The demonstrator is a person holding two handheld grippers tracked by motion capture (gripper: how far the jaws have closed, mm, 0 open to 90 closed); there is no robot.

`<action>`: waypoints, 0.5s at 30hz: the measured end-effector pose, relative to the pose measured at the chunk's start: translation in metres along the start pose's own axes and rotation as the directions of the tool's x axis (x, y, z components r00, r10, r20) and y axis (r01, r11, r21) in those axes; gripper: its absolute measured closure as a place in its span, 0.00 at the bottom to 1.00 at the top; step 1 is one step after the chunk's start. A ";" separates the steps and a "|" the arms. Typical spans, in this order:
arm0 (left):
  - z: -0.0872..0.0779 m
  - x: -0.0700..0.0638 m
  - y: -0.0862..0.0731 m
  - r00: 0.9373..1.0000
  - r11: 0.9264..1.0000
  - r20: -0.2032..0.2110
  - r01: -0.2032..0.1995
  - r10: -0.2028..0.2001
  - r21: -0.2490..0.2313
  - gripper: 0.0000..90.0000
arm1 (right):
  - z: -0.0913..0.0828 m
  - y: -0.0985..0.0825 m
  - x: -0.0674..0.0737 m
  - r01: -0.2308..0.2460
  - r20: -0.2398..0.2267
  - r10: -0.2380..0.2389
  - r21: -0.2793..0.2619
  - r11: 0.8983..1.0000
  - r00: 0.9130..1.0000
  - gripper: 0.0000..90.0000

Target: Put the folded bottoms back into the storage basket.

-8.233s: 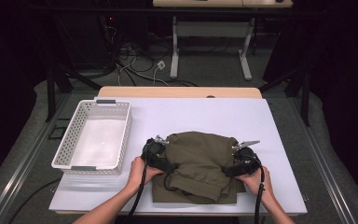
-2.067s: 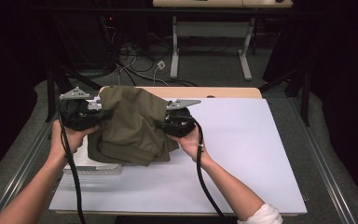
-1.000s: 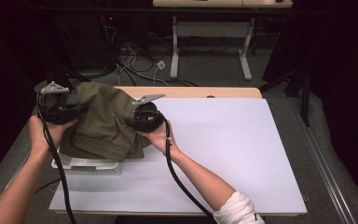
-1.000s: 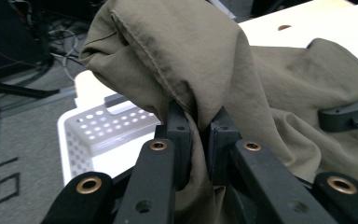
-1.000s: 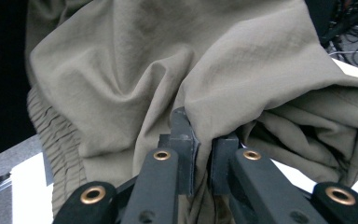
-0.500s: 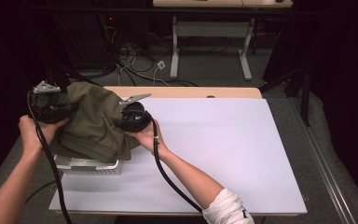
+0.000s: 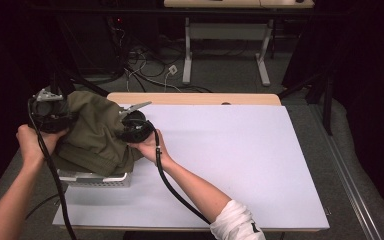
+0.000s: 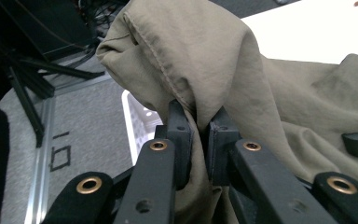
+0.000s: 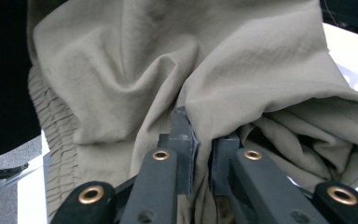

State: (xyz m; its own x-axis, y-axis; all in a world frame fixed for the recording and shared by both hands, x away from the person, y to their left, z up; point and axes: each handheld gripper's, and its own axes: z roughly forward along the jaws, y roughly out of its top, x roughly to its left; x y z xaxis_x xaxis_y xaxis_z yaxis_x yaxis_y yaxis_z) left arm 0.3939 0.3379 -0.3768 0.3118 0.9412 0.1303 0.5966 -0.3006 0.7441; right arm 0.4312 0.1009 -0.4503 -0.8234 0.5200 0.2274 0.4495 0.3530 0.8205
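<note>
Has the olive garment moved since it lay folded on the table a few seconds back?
Yes. The olive garment has gone left, off the table's middle, and now hangs over the white basket, clamped by both tongs.

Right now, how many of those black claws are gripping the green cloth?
2. The left claw pinches the cloth at its left edge, above the white basket. The right claw pinches its right side, over the table.
</note>
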 end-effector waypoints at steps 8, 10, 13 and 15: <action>0.004 0.006 -0.006 0.999 1.000 -0.041 0.002 -0.001 0.008 0.92 | 0.013 0.003 0.005 -0.016 -0.013 0.017 0.025 1.000 1.000 0.91; 0.004 0.008 -0.006 0.999 1.000 -0.053 -0.001 0.001 0.005 0.92 | 0.017 0.003 0.005 -0.031 -0.031 0.032 0.036 0.999 0.999 0.91; 0.009 0.007 -0.008 0.999 1.000 -0.038 -0.002 0.003 0.027 0.92 | 0.022 0.003 0.008 -0.005 0.000 0.005 0.052 0.999 1.000 0.91; 0.017 0.005 -0.012 0.999 0.998 -0.030 -0.014 0.016 0.064 0.92 | 0.026 0.001 0.007 -0.010 0.004 0.010 0.089 0.996 1.000 0.90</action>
State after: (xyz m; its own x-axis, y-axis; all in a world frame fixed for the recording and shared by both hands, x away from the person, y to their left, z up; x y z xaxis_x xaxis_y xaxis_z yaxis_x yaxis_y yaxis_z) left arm 0.4006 0.3441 -0.3962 0.2986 0.9406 0.1619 0.6383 -0.3229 0.6988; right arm 0.4354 0.1251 -0.4615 -0.8174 0.5267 0.2332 0.4870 0.4158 0.7681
